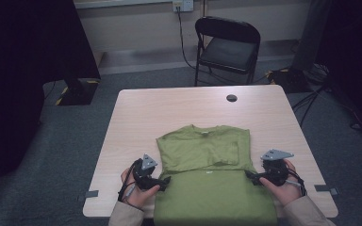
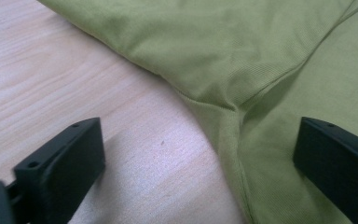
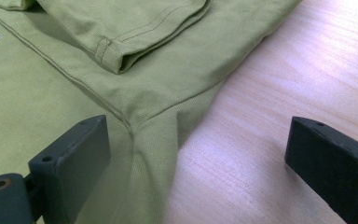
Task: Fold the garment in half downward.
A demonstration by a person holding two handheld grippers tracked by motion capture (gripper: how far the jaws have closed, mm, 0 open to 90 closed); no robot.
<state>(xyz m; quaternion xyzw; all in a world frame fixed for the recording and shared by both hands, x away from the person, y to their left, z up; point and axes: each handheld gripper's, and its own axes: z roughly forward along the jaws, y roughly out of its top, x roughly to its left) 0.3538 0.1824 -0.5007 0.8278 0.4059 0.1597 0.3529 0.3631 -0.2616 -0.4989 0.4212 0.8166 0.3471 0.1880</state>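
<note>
An olive-green t-shirt (image 1: 202,155) lies on the wooden table (image 1: 169,113), sleeves folded in, collar toward the far side and its lower part hanging over the near edge. My left gripper (image 1: 164,181) is at the shirt's left edge, jaws wide open. Up close, that edge and a seam (image 2: 233,121) run between the jaws of my left gripper (image 2: 196,158). My right gripper (image 1: 250,175) is at the shirt's right edge, also open. In its own view my right gripper (image 3: 196,158) straddles the shirt's side edge (image 3: 168,121), with a folded sleeve hem (image 3: 121,51) beyond it.
A black folding chair (image 1: 227,47) stands behind the table. A round cable hole (image 1: 231,98) sits near the table's far edge. Grey tape marks (image 1: 90,193) are at the near corners. Cables and a black stand base lie on the carpet to the sides.
</note>
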